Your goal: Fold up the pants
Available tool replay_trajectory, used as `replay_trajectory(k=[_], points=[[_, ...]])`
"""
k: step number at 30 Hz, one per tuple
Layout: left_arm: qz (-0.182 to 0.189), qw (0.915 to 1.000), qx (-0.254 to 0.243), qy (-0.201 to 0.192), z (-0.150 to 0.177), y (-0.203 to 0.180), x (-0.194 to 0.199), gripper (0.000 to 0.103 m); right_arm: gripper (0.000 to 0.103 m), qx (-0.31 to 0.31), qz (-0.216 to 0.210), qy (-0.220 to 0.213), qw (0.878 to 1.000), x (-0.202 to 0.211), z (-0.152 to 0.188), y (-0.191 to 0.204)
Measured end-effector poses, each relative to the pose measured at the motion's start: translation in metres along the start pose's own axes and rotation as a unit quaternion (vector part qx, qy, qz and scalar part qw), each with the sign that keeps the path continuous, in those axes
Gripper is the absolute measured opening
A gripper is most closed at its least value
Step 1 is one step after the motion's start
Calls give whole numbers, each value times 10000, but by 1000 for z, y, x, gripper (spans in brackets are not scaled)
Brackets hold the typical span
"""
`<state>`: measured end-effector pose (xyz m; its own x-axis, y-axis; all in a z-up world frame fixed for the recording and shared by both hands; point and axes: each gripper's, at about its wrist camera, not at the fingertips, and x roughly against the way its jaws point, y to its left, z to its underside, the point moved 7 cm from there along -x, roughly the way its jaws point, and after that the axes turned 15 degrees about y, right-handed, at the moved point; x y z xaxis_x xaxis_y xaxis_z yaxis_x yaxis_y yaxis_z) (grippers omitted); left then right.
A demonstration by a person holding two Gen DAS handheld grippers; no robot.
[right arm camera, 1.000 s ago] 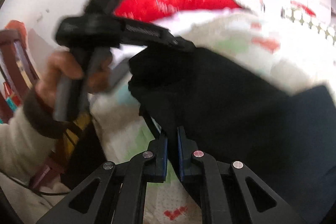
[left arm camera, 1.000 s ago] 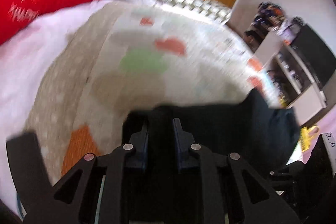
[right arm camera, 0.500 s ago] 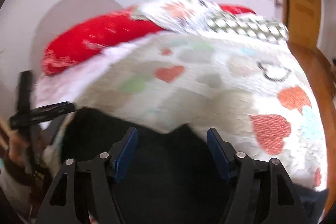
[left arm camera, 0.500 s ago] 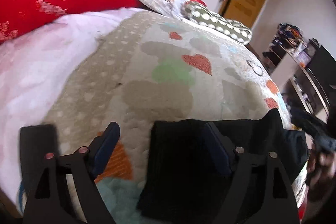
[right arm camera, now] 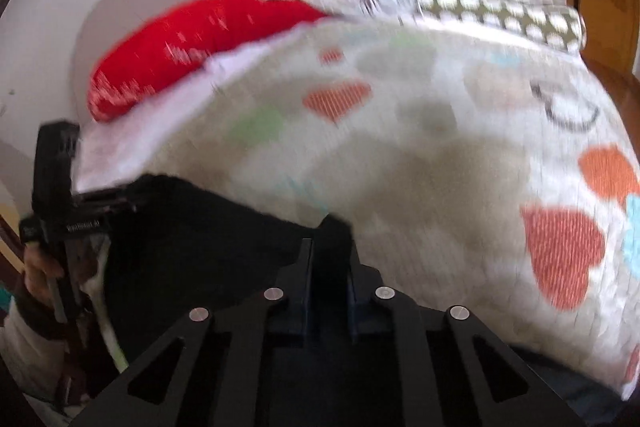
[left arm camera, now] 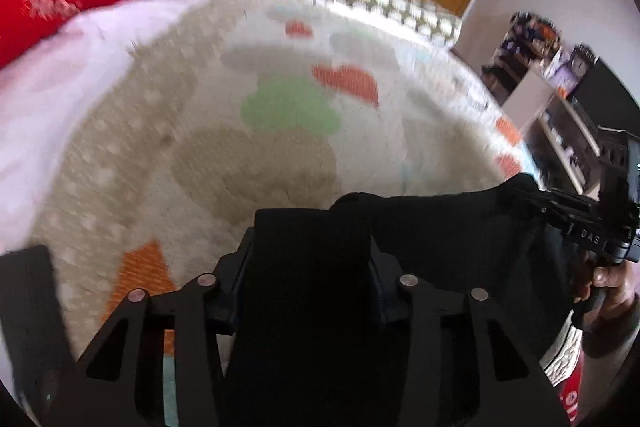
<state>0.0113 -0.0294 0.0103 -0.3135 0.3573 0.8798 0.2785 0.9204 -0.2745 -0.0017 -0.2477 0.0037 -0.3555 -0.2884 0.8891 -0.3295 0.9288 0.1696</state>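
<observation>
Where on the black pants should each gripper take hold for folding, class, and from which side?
Grip the far edge of the black pants, one gripper near each end, coming from the near side over the cloth. That edge lies raised on the blanket; the left gripper and right gripper are closing there, cloth between.

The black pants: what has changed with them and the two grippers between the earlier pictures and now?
Half a second ago both grippers stood wide open over the pants. Now the left gripper is closing with a thick fold of cloth between its fingers, and the right gripper is closing on a narrow fold at the edge. The pants stay on the quilt; the pillows behind have not moved.
</observation>
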Motion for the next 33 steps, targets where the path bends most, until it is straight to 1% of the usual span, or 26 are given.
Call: replay_trajectory(k=[1, 3, 4, 5, 6, 7, 8, 9, 10, 11, 13, 14, 16, 19, 20, 21, 22, 23, 24, 25, 27, 28, 29, 30, 31, 33], points=[[6, 9999, 28, -111, -1, 2, 9, 44, 12, 39, 69, -107, 9999, 2, -8, 2], [4, 9995, 167, -277, -1, 10, 23, 44, 12, 107, 530, -422, 9976, 2, -24, -1], [-63, 9991, 286, -311, -2, 16, 25, 44, 15, 86, 797, -478, 9956, -7, -31, -7], [-160, 9984, 413, -338, -2, 23, 22, 44, 16, -43, 891, -351, 9954, -16, -33, -13], [-237, 9978, 523, -324, -2, 30, 17, 44, 16, -191, 910, -138, 9956, -25, -32, -19], [-260, 9975, 633, -179, -1, 37, 5, 44, 16, -296, 825, 40, 9961, -31, -28, -22], [-234, 9972, 712, -36, 1, 42, -5, 44, 16, -294, 703, 18, 9971, -29, -24, -20], [-243, 9965, 801, 75, 3, 47, -14, 45, 17, -224, 686, -51, 9974, -25, -19, -17], [-247, 9965, 798, 91, 4, 48, -17, 45, 27, -133, 720, -79, 9973, -20, -13, -13], [-257, 9965, 785, 85, 5, 48, -18, 46, 43, -49, 768, -84, 9970, -14, -6, -10], [-267, 9962, 829, 79, 4, 47, -19, 47, 58, 3, 762, -146, 9970, -6, 2, -8], [-268, 9960, 850, 75, 4, 47, -19, 47, 59, 25, 651, -155, 9978, -5, 5, -7], [-300, 9958, 858, 60, 5, 48, -22, 47, 59, 59, 488, -32, 9988, -13, 8, -10], [-207, 9949, 980, 71, 6, 52, -23, 48, 58, -65, 620, 312, 9976, -31, 17, -18], [-175, 9948, 1003, 82, 6, 53, -24, 48, 58, -124, 635, 289, 9975, -33, 20, -22], [-167, 9948, 1004, 104, 5, 53, -25, 50, 58, -198, 732, 172, 9970, -32, 22, -27], [-175, 9948, 994, 119, 5, 53, -26, 51, 58, -282, 918, 106, 9953, -31, 23, -33], [-186, 9950, 976, 139, 5, 53, -27, 51, 59, -422, 1280, 137, 9908, -33, 25, -46], [-209, 9950, 962, 169, 4, 53, -29, 53, 59, -542, 1394, 261, 9884, -36, 27, -54], [-214, 9949, 968, 193, 4, 53, -30, 54, 59, -680, 1196, 353, 9899, -38, 29, -59], [-199, 9948, 978, 186, 5, 54, -29, 54, 59, -761, 589, 155, 9952, -27, 27, -54], [-184, 9949, 973, 166, 5, 53, -29, 54, 59, -702, 432, 35, 9966, -20, 25, -49], [-169, 9950, 967, 154, 6, 54, -28, 55, 59, -569, 361, -64, 9977, -13, 21, -42], [-167, 9950, 968, 159, 6, 54, -29, 57, 59, -414, 423, -132, 9982, -8, 17, -36], [-164, 9949, 983, 168, 6, 55, -29, 58, 59, -296, 594, -161, 9977, -6, 13, -33], [-135, 9947, 1006, 183, 6, 56, -29, 58, 59, 148, 1217, -38, 9925, -13, 6, -31]])
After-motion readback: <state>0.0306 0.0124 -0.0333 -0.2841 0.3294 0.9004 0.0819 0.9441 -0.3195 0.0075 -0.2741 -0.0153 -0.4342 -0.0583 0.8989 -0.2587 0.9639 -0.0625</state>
